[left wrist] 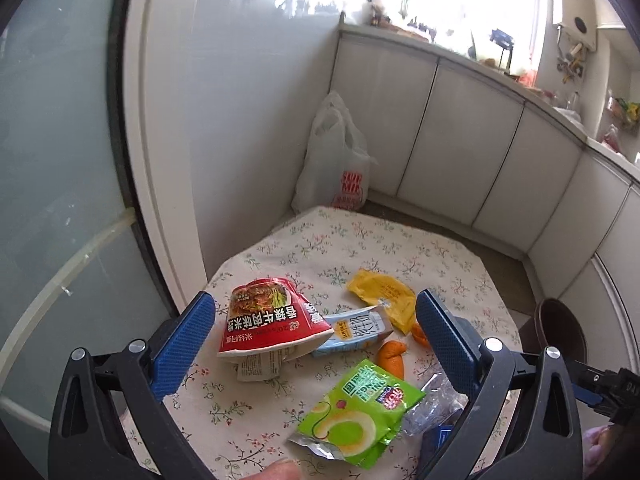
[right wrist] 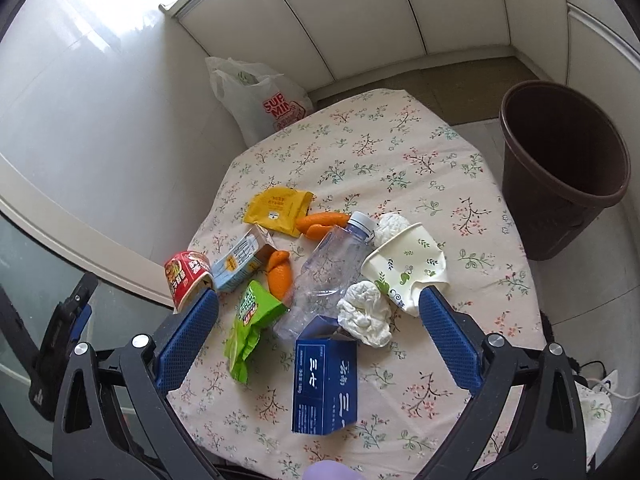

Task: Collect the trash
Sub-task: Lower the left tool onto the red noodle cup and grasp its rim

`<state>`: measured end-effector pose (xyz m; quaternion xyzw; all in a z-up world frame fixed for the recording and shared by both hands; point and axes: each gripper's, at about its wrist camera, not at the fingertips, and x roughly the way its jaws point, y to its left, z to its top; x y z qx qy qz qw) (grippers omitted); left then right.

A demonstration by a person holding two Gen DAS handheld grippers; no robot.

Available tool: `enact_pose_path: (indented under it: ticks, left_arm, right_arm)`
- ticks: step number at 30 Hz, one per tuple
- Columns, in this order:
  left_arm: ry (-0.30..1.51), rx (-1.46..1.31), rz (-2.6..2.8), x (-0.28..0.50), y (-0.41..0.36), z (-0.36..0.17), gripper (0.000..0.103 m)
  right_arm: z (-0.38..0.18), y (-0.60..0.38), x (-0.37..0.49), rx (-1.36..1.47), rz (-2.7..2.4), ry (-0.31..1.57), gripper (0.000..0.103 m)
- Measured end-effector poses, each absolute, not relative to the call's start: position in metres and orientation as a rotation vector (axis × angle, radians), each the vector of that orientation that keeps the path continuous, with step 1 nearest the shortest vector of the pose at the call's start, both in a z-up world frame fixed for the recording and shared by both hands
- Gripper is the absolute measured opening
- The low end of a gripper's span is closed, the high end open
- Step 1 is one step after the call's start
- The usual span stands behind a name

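Across the middle of both wrist views the trash lies in a loose cluster on the floral-clothed desk (right wrist: pixel 400 152). Nothing is collected yet, and the dark brown plastic bin (right wrist: pixel 560 168) stands on the floor at the upper right of the right wrist view, just beside the desk's edge.

The right gripper (right wrist: pixel 318 330) is spread wide and empty, hovering over the blue cardboard box (right wrist: pixel 324 384) at lower centre. The left gripper (left wrist: pixel 316 332) is likewise wide open, holding nothing, with the crushed red noodle cup (left wrist: pixel 272 320) between its blue pads.

Since the bin sits on the right, I judge the right gripper should start. The blue box looks rigid and lies clear of most other pieces, so closing across its narrow sides should hold well. The crumpled white tissue (right wrist: pixel 366 314) touches its upper corner and may drag along. The clear plastic bottle (right wrist: pixel 328 268) is likely to roll or slip, so it wants a grip across its body.
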<state>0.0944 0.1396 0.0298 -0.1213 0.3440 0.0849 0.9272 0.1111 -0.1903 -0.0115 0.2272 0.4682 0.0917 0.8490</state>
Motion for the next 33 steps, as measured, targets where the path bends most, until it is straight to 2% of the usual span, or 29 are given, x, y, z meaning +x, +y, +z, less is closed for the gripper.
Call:
enact_pose_path:
  ticks: [2, 4, 7, 10, 14, 23, 33]
  left_arm:
    - [0.910, -0.275, 0.134, 0.126, 0.159, 0.007, 0.097]
    - [0.988, -0.376, 0.184, 0.137, 0.182, -0.017, 0.097]
    - [0.987, -0.475, 0.267, 0.133, 0.202, -0.045, 0.097]
    - [1.003, -0.571, 0.322, 0.134, 0.218, -0.069, 0.097]
    - [1.035, -0.685, 0.262, 0.151, 0.220, -0.078, 0.097]
    - [1.186, -0.688, 0.313, 0.218, 0.219, -0.094, 0.097]
    - [1.286, -0.644, 0.462, 0.250, 0.219, -0.112, 0.098]
  right_arm:
    - [-0.030, -0.197, 0.117, 0.514, 0.199, 1.003, 0.096]
    - [-0.049, -0.206, 0.124, 0.571, 0.165, 1.075, 0.096]
    - [-0.056, -0.226, 0.129, 0.716, 0.186, 1.103, 0.096]
    - [-0.052, -0.246, 0.128, 0.745, 0.137, 1.073, 0.096]
    - [-0.061, -0.263, 0.126, 0.787, 0.109, 1.097, 0.096]
    - [-0.071, -0.274, 0.123, 0.838, 0.111, 1.123, 0.096]
    - [-0.073, -0.267, 0.129, 0.810, 0.152, 1.161, 0.096]
